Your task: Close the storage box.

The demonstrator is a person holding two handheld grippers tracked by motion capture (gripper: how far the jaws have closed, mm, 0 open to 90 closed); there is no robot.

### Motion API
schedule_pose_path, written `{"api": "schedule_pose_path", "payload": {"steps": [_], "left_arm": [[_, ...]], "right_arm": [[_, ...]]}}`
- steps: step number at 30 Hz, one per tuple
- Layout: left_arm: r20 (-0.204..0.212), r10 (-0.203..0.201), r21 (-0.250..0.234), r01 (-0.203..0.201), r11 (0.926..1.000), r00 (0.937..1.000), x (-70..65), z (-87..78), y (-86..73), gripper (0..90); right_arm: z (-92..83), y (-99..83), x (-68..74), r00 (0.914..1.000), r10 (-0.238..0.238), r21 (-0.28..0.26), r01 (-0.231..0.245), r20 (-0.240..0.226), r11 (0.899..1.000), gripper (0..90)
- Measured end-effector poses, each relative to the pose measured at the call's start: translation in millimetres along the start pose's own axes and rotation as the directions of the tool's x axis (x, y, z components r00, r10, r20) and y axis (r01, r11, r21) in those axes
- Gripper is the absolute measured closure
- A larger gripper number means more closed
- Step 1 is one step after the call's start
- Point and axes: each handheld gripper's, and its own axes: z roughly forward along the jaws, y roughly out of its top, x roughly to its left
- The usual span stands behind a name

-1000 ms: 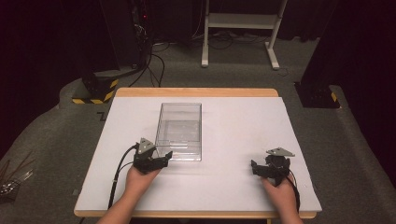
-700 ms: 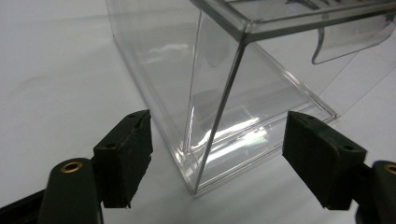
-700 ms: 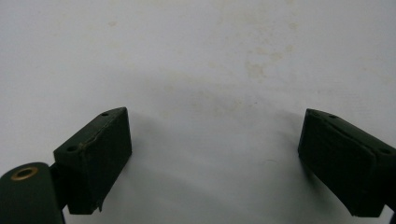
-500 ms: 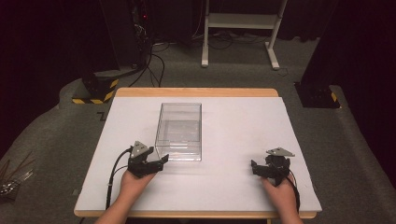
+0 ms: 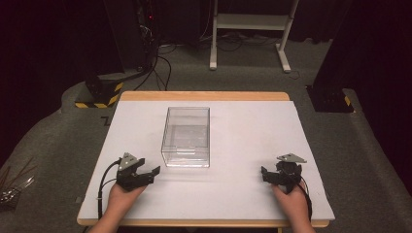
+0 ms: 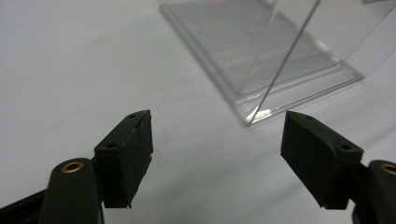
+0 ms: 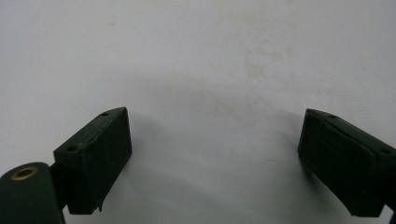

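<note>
A clear plastic box (image 5: pixel 187 136) stands open-topped and empty in the middle of the white table top (image 5: pixel 243 126). My left gripper (image 5: pixel 149 171) sits just off the box's near left corner, its jaws open and empty; in the left gripper view the box (image 6: pixel 280 60) lies ahead and to the right, apart from the gripper (image 6: pixel 217 140). My right gripper (image 5: pixel 266 174) rests near the table's front right, jaws open over bare white surface, as the right gripper view (image 7: pixel 215 140) confirms.
The table has a wooden rim (image 5: pixel 204 96). Beyond it stand a white frame's legs (image 5: pixel 248 34), cables on the grey floor (image 5: pixel 160 63), and yellow-black striped blocks (image 5: pixel 99 92) at the far left and far right.
My left hand has slid its gripper toward the table's front left, away from the box's near left corner. The right hand has stayed put.
</note>
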Motion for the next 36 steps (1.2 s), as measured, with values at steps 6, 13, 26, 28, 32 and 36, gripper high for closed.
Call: {"api": "schedule_pose_path", "payload": {"steps": [6,13,26,28,32,36], "left_arm": [[-0.052,-0.022,0.047,0.025,0.9986,0.9984,25.9,-15.6,-16.6,23.9],[-0.177,0.044,0.137,-0.02,0.9903,0.9833,41.5,-14.6,-22.4,21.1],[-0.17,0.028,0.127,-0.006,0.9919,0.9851,42.1,-13.5,-23.2,19.2],[-0.17,0.027,0.126,-0.006,0.992,0.9851,42.1,-13.4,-23.2,19.1],[-0.167,0.027,0.129,-0.005,0.9916,0.9856,42.1,-13.3,-23.1,18.7],[-0.162,0.034,0.134,-0.012,0.9909,0.9862,42.1,-13.1,-22.8,17.3]], "right_arm": [[0.1,0.0,0.0,1.0,-0.004,-0.001,0.004,0.001,1.0,9.8],[-0.1,0.0,0.1,1.0,-0.004,0.0,0.004,0.002,1.0,9.8],[-0.3,-0.2,0.2,1.0,0.001,-0.001,-0.001,0.001,1.0,10.0],[-0.2,-0.2,0.2,1.0,-0.002,-0.003,0.002,0.001,1.0,10.0],[-0.4,-0.2,0.5,1.0,0.0,0.0,0.0,0.004,1.0,10.1],[-0.5,-0.2,0.5,1.0,0.0,0.0,0.0,0.004,1.0,10.1]]}}
